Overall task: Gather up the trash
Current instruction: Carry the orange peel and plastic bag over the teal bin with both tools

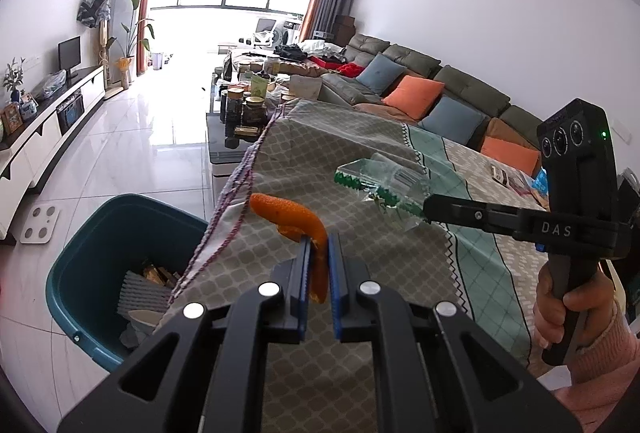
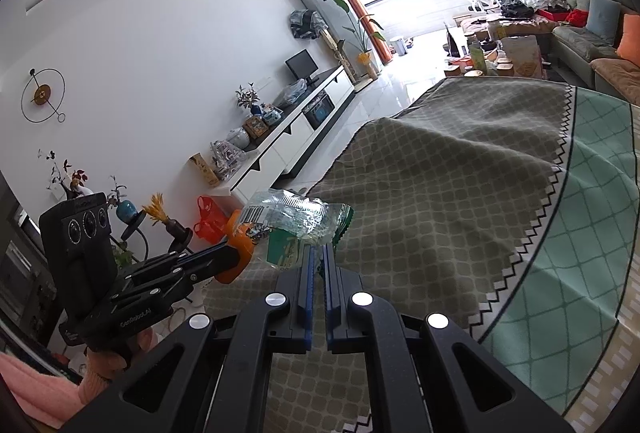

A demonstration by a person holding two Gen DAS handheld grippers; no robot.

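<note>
Orange peel [image 1: 298, 219] is pinched in the left gripper [image 1: 319, 255] jaws, teal bin [image 1: 80, 257] at its 9 o'clock. Right gripper [image 2: 317, 253] jaws are clamped on a crinkly clear wrapper [image 2: 296, 219] above the surface [image 2: 440, 193]. Both look feather-light and floppy, so I'd grip near an edge.
</note>
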